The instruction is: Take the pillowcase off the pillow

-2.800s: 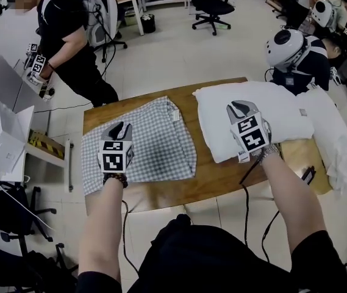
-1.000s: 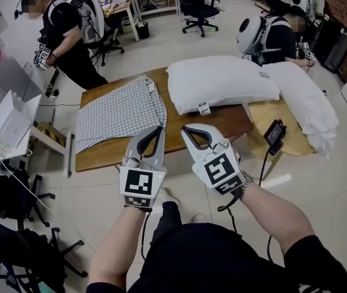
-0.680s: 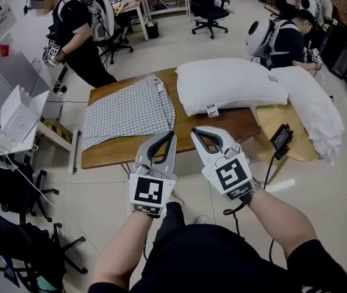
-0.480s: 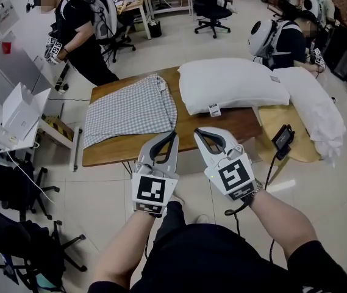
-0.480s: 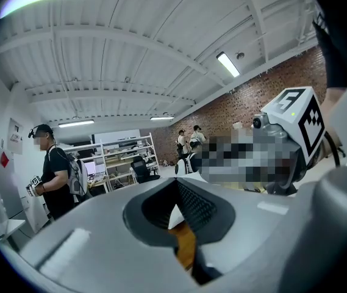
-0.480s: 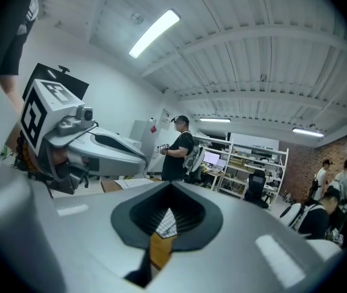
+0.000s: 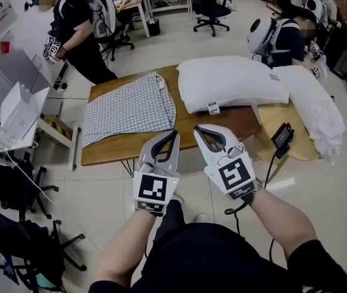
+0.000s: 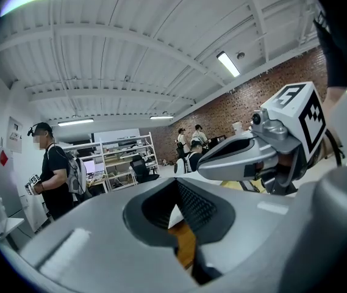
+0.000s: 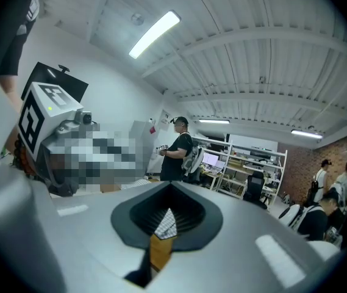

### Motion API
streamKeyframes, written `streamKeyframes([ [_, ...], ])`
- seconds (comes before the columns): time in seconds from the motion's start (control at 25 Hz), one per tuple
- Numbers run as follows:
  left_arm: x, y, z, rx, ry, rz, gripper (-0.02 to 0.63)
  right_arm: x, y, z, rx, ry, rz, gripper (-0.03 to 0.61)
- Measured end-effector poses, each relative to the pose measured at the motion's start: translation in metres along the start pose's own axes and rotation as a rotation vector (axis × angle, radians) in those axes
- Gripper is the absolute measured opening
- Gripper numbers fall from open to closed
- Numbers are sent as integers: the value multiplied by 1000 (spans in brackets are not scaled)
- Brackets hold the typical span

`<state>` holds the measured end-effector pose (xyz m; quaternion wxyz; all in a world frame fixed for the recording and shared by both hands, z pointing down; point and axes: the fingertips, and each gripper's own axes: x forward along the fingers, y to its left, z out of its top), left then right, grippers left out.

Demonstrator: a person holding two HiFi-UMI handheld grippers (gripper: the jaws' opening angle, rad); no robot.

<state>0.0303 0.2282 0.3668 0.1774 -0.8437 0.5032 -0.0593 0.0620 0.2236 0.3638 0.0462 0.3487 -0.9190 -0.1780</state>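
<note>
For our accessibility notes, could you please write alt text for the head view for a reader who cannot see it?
The left gripper and right gripper are shut and empty, held side by side short of a wooden table. On it lie a flat checked pillowcase at left and a bare white pillow at right.

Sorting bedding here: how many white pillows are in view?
2. One pillow on the brown table, right of the checked pillowcase; the other pillow further right, on the lighter tabletop. None looks hidden.
</note>
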Motion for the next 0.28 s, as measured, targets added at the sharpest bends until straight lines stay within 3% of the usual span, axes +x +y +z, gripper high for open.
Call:
streamKeyframes([
  [0.28, 5, 3, 1, -2, 3, 0, 3, 4, -5, 3, -3, -1, -1, 0],
])
